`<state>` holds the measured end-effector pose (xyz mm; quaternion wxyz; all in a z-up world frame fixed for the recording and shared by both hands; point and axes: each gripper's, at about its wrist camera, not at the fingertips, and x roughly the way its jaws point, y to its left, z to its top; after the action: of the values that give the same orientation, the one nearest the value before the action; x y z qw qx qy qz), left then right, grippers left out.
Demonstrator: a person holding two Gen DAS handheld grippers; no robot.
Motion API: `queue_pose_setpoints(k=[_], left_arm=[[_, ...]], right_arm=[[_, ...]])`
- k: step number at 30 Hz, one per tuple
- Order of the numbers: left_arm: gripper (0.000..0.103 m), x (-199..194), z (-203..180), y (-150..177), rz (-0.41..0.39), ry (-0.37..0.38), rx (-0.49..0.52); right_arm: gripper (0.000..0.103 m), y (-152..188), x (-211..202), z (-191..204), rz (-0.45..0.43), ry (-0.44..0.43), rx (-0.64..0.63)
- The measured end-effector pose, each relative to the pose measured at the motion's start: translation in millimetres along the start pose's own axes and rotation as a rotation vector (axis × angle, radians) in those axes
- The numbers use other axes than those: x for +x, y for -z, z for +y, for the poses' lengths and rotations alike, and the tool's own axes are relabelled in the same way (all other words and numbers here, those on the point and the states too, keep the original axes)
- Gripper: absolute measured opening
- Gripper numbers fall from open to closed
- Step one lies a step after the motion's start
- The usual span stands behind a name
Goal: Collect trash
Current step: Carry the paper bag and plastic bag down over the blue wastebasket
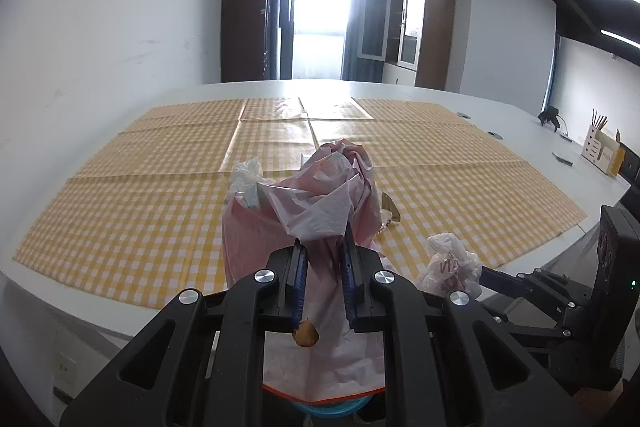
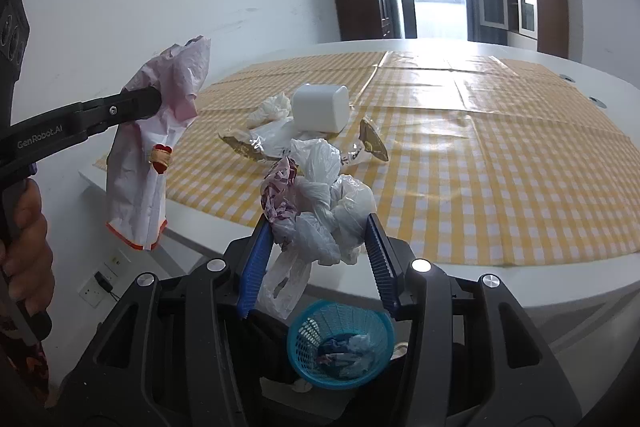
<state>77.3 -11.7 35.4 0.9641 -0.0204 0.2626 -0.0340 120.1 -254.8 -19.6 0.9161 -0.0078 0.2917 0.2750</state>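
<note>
**Both grippers hold trash beside the table edge**

The left gripper (image 1: 323, 251) is closed on a crumpled pink paper bag with an orange hem (image 2: 160, 131), which hangs off the table's near edge. The right gripper (image 2: 318, 233) clamps a bundle of white plastic bags (image 2: 328, 215) above a blue mesh basket (image 2: 340, 343) below the white table (image 2: 520, 279). More wrappers lie on the yellow checked cloth (image 2: 500, 167)

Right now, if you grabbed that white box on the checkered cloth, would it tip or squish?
The white box looks stiff with rounded corners, so probably no squishing. It sits flat and squat, so it likely slides rather than tips. It seems light plastic.
</note>
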Motion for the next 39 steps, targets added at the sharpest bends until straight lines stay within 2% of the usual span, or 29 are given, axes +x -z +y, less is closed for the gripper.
queue_pose_setpoints(k=[9,22,29,34,36,39], left_arm=[[0.014,-21.0,-16.7,43.7,0.058,0.045,0.03],[0.014,-11.5,-16.4,136.7,0.234,0.081,0.032],[0.014,11.9,-16.2,172.7,0.312,0.084,0.034],[0.014,53.7,-8.5,194.8,0.385,0.097,0.003],[0.014,71.5,-4.4,201.5,0.401,0.095,-0.005],[0.014,94.8,2.4,209.3,0.402,0.107,-0.016]], right_arm=[[0.044,38.6,-25.9,8.3,0.021,-0.031,-0.034],[0.044,115.2,-30.5,13.5,0.174,-0.061,-0.058],[0.044,146.2,1.3,8.9,0.272,-0.078,-0.028],[0.044,163.0,37.5,-0.4,0.349,-0.038,-0.013],[0.044,168.2,51.1,-2.2,0.375,-0.004,-0.027],[0.044,175.8,74.0,-7.0,0.43,0.001,-0.021]])
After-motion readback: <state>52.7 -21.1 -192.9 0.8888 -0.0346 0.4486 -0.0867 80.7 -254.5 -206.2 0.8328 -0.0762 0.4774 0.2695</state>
